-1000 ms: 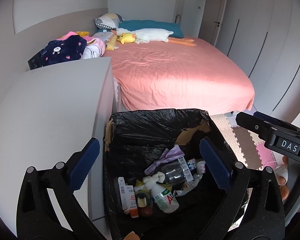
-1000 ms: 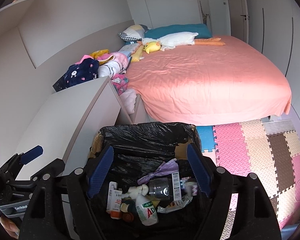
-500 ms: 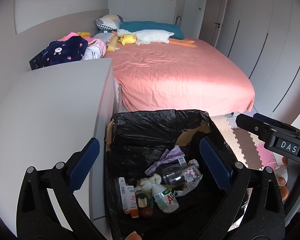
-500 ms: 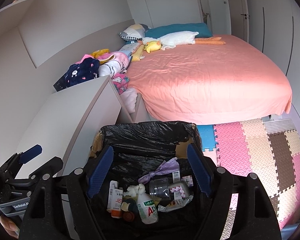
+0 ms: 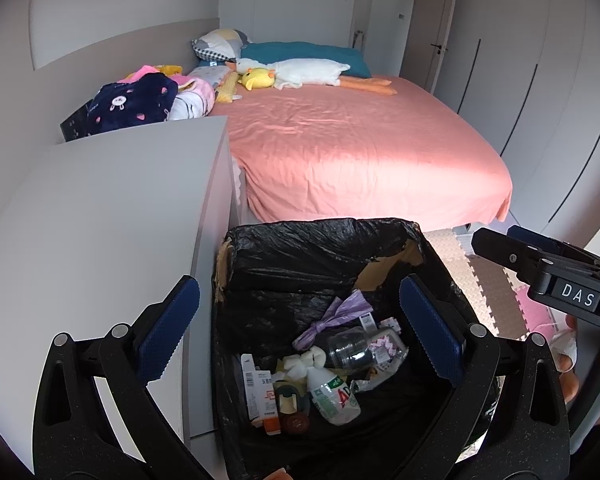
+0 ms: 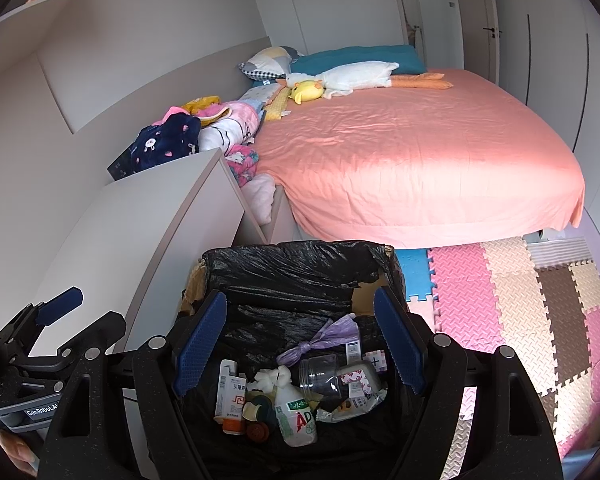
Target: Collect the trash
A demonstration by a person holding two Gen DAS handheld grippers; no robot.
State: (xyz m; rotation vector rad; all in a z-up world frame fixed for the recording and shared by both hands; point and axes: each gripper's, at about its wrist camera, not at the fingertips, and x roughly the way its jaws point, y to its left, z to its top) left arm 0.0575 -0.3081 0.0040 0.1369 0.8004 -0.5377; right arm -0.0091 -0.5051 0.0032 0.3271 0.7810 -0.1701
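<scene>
A cardboard bin lined with a black bag (image 5: 320, 228) (image 6: 296, 250) stands on the floor beside a white cabinet. In it lie a white bottle with a green label (image 5: 334, 394) (image 6: 296, 416), a clear plastic jar (image 5: 350, 348) (image 6: 320, 372), a knotted purple bag (image 5: 336, 316) (image 6: 324, 338), a white and red box (image 5: 256, 386) (image 6: 230, 394) and a patterned packet (image 5: 388, 346) (image 6: 360, 380). My left gripper (image 5: 300, 328) hangs open above the bin with nothing between its fingers. Above the same bin, my right gripper (image 6: 300, 340) is open and empty too.
The white cabinet (image 5: 100, 216) (image 6: 140, 220) flanks the bin on the left. A bed with a pink sheet (image 5: 352, 148) (image 6: 420, 152) lies behind, with clothes and plush toys on it. Foam floor mats (image 6: 520, 300) cover the floor to the right. A hand (image 5: 572, 364) shows at the right edge.
Inside the bin a small patterned packet has dropped flat beside the clear jar. Both grippers kept still and open.
</scene>
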